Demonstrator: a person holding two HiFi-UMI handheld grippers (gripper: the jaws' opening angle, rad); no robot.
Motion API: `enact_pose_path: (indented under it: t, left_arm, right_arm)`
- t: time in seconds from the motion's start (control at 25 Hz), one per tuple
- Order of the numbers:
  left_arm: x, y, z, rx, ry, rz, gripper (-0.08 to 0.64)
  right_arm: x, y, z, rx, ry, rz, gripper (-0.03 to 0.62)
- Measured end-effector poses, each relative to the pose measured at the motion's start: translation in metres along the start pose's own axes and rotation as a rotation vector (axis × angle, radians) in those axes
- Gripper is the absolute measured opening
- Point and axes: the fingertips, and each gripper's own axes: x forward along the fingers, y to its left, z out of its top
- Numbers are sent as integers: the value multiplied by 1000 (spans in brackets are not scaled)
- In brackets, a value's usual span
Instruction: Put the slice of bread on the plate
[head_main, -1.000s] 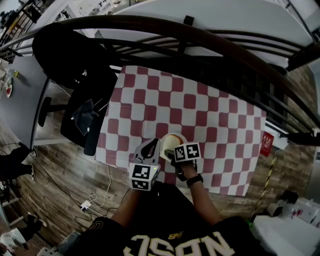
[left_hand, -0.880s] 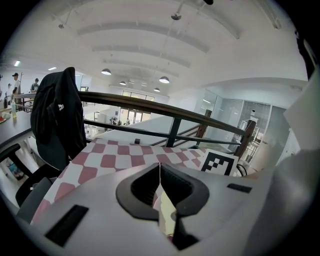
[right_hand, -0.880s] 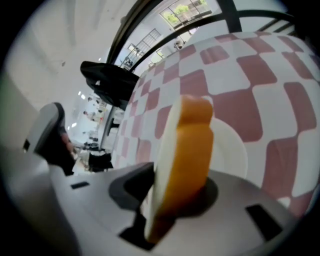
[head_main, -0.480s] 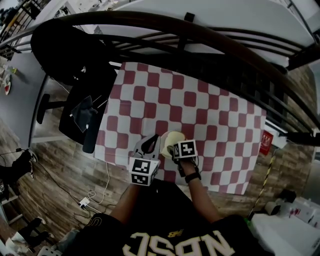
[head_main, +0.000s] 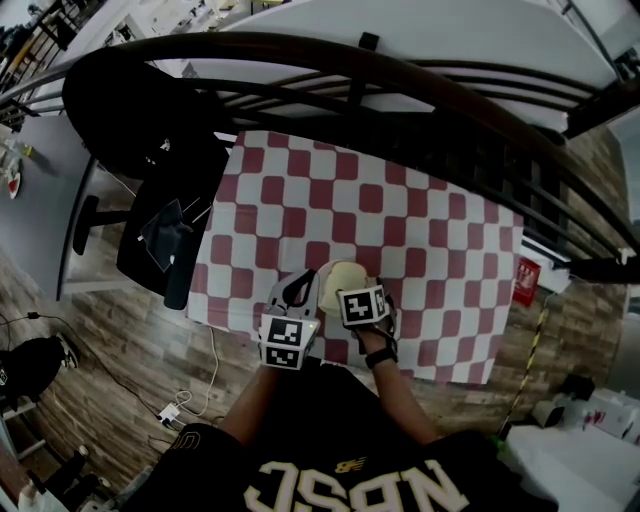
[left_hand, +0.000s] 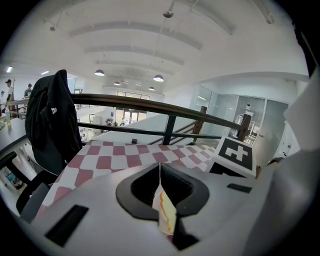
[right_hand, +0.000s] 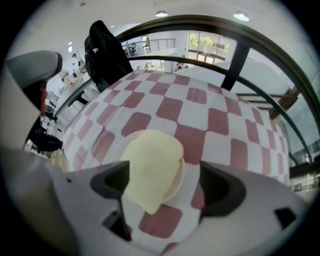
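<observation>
**A:** One slice of bread (right_hand: 152, 167) lies on the plate (right_hand: 180, 176), overhanging the near rim.

**B:** Looks like the release! The right hand-held gripper (right_hand: 166, 186) is opening wide around it, pads clear. The left hand-held gripper (left_hand: 160, 187) is closed. Next, I'd say lift away without nudging.

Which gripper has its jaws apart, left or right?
The right gripper: its jaws are opening and stand wide, with the bread slice lying ungripped on the plate between them. The left gripper has its jaws together.
</observation>
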Motion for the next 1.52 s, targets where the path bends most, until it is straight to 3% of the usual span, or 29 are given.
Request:
enact_pose_path:
  t: [0.16, 0.52, 0.56, 0.68, 0.88, 1.04, 1.24, 1.52]
  left_arm:
    - [-3, -6, 9, 7, -22, -11, 28]
    - [-25, -27, 59, -19, -147, -24, 28]
    - [-27, -29, 70, -16, -172, -27, 28]
    - [-36, -39, 107, 17, -251, -40, 28]
    - [-59, -61, 151, 72, -351, -63, 28]
    - [-71, -73, 168, 111, -406, -74, 28]
    - [-84, -81, 181, 136, -444, -73, 28]
    - [-95, -86, 192, 153, -473, -75, 28]
  right_arm:
    - [-21, 0, 3, 69, -78, 38, 430]
    - [-131, -6, 61, 97, -491, 114, 418]
    - [-147, -8, 70, 94, -541, 111, 398]
    - [-194, -13, 92, 78, -687, 86, 239]
    - [-261, -6, 106, 53, -884, 97, 97]
    - [-303, 0, 111, 21, -1017, 90, 27]
    - [-335, 4, 112, 1, -1109, 87, 15]
    - [-355, 4, 110, -7, -1153, 59, 15]
